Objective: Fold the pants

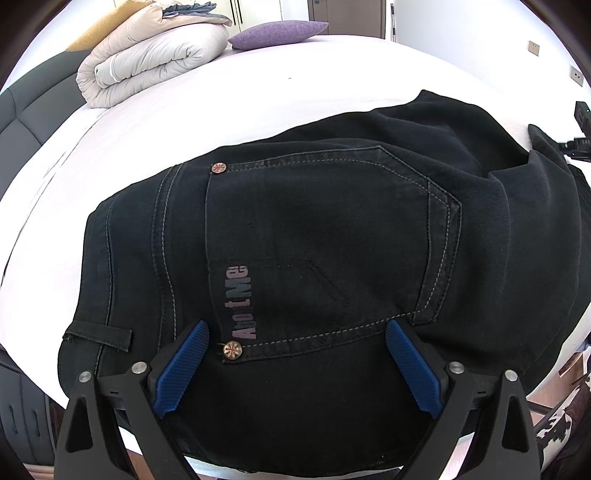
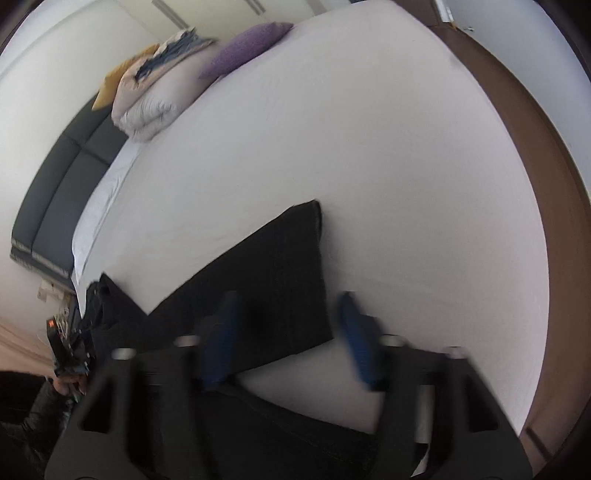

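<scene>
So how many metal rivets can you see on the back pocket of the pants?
2: one rivet at the pocket's far left corner, another rivet at its near left corner between the open jaws. Others may be hidden.

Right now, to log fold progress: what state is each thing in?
pants: on the bed, back pocket up, bunched at one side
pant leg: flat, hem end on the sheet
left gripper: open over the pocket
right gripper: blurred, open at the hem
duvet: rolled

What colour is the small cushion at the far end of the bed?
Purple; the small textured cushion shows best in the left wrist view, beside the folded pale duvet.
</scene>
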`<state>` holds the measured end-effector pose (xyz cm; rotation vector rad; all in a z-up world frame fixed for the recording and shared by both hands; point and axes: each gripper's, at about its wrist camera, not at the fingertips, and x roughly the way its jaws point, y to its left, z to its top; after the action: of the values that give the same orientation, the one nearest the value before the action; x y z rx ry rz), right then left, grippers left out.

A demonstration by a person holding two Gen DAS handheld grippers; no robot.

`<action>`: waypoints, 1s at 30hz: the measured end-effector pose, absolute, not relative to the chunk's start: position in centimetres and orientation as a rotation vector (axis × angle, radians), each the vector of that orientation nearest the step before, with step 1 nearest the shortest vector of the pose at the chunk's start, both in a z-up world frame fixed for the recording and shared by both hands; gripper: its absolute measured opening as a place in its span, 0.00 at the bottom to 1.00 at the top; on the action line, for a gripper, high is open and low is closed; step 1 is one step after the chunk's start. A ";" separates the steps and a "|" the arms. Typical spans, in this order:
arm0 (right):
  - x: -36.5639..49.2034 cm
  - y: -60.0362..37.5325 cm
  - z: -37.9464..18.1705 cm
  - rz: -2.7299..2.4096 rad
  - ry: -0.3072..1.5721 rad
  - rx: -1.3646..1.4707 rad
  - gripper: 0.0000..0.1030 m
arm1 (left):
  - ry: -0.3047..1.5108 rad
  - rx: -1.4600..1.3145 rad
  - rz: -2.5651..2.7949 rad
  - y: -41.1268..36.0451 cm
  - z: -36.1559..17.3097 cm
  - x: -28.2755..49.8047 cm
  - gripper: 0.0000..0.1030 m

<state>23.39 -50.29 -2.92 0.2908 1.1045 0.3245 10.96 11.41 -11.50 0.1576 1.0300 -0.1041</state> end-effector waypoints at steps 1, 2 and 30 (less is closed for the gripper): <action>23.3 -49.6 -2.7 0.322 1.134 0.260 0.13 | 1.030 0.157 -0.104 11.4 -11.5 11.0 0.97; 22.6 -49.4 -2.3 0.330 1.155 0.261 0.11 | 1.029 0.156 -0.105 11.5 -11.5 11.1 0.97; 22.2 -51.6 -2.9 0.296 1.049 0.406 0.83 | 1.012 0.167 -0.090 11.3 -11.5 10.7 0.97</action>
<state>22.24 -51.60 -2.86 0.4060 1.0489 0.2961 10.72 11.25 -11.50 0.1672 1.0123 -0.0901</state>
